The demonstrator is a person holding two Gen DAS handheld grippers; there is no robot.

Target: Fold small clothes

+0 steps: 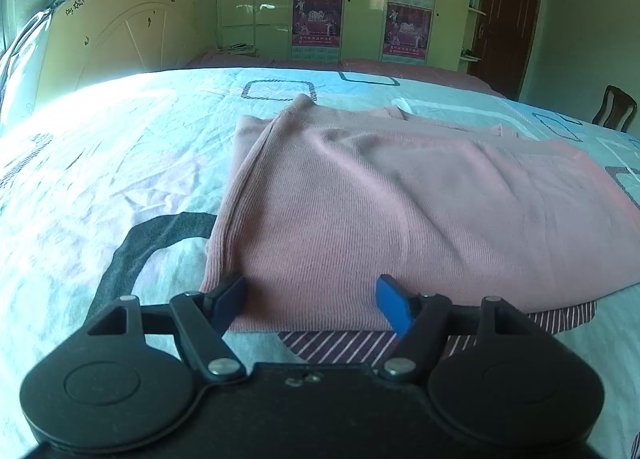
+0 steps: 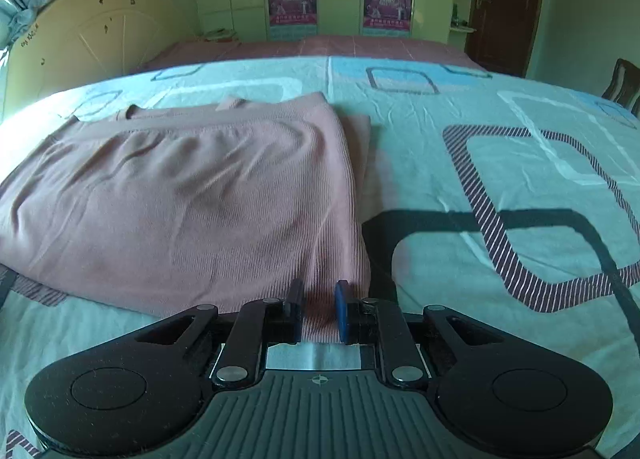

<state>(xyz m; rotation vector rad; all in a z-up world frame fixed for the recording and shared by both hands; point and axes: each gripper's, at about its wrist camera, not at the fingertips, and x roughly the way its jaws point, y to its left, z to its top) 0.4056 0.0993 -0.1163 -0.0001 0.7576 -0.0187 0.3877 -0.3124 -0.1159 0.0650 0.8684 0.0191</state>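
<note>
On bed [image 2: 520,163], pink garment [image 2: 192,195] (folded), right gripper [image 2: 319,309] pinching

garment [image 1: 360,199] on bed [image 1: 100,179] | left tongs [image 1: 310,305] at near-left corner | right tongs [image 2: 319,309] at near-right corner

Both wrist views low, close, facing headboard, sharing pink garment [image 1: 360,199]

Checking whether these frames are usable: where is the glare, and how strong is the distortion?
Left wrist view: sunlight washes out the bedsheet at left; the pink garment stays readable. Right wrist view: even light, only mild glare at far left. Both views: fisheye bows the bed edge.
</note>
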